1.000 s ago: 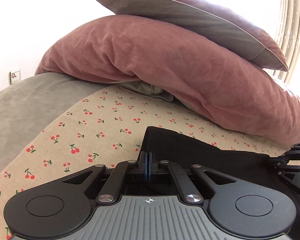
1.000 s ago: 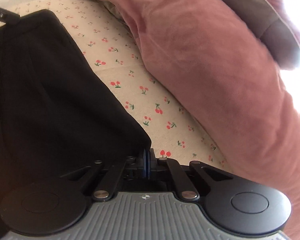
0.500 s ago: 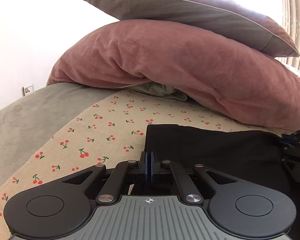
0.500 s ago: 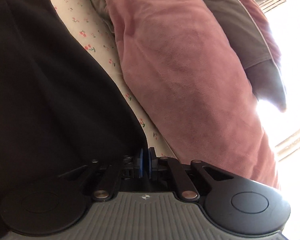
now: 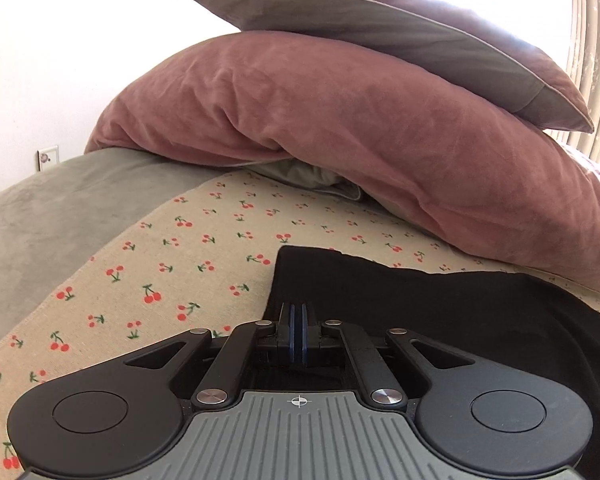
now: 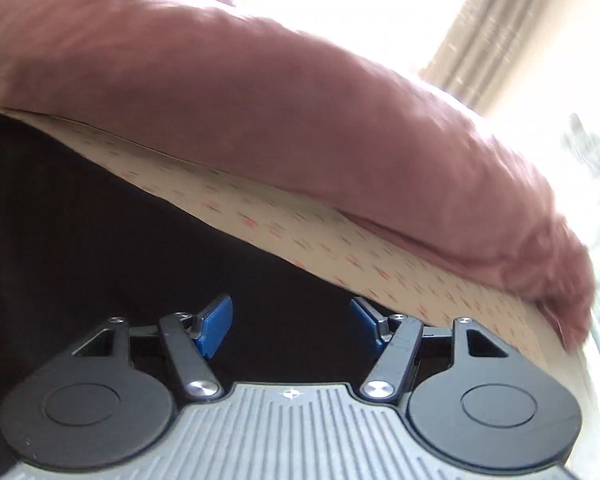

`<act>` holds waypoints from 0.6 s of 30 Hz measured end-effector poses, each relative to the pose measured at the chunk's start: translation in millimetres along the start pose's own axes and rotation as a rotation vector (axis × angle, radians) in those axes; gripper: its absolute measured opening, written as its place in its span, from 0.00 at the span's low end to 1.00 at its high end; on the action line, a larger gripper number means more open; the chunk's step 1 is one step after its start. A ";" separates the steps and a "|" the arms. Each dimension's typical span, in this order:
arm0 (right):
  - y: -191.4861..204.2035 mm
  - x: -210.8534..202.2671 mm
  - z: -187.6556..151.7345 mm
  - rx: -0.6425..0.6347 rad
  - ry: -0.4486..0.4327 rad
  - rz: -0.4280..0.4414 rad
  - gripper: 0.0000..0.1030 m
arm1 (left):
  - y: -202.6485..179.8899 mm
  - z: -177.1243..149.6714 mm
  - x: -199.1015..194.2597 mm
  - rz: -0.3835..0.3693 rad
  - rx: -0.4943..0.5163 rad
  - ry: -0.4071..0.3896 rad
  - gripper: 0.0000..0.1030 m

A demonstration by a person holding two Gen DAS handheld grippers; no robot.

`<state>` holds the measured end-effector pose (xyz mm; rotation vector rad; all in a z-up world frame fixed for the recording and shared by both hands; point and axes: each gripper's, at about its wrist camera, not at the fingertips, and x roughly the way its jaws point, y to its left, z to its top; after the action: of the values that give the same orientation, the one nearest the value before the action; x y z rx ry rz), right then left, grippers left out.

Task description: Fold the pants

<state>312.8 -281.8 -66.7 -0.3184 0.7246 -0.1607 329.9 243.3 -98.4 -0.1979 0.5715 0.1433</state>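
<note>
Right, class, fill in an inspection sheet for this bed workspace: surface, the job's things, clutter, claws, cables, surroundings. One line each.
Surface: cherry-print sheet spread over a grey blanket.
Job's things: black pants lying on the sheet, near corner at the left claw.
Clutter: pink pillow behind the pants, with a grey-and-pink pillow stacked on it.
Claws: left claw shut, at the pants' edge; whether it pinches cloth cannot be told. Right claw has just been opening, with nothing gripped, above the pants.
Cables: nothing seen.
Surroundings: white wall with a socket, curtains at a bright window.
</note>
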 end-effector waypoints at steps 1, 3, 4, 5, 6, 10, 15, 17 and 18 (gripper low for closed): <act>-30.0 3.7 -12.9 0.070 0.039 -0.043 0.62 | -1.7 -1.3 0.9 -0.005 0.005 0.004 0.02; -101.1 11.1 -46.6 0.243 0.122 -0.144 0.62 | -6.7 -5.1 3.2 -0.010 0.023 0.008 0.03; -128.4 13.1 -61.6 0.310 0.146 -0.188 0.62 | -9.2 -7.7 5.1 -0.015 0.030 0.015 0.04; -152.8 16.5 -76.1 0.378 0.170 -0.231 0.62 | -11.4 -10.1 7.6 -0.016 0.038 0.024 0.06; -187.7 14.5 -99.2 0.469 0.198 -0.278 0.62 | -13.6 -12.2 9.5 -0.009 0.048 0.027 0.06; -242.4 21.3 -150.0 0.743 0.224 -0.301 0.58 | -19.2 -15.5 10.1 0.016 0.086 0.014 0.06; -240.5 33.1 -153.7 0.741 0.167 -0.166 0.49 | -18.5 -16.3 11.5 0.015 0.084 0.010 0.06; -232.0 40.7 -146.8 0.671 0.171 -0.166 0.19 | -17.8 -16.6 11.8 0.013 0.078 0.009 0.06; -226.8 43.3 -142.4 0.609 0.173 -0.170 0.02 | -17.5 -16.4 11.6 0.013 0.076 0.009 0.07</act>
<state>241.2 -538.7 -116.7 0.2200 0.7823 -0.5609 334.3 223.5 -115.7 -0.1210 0.5857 0.1329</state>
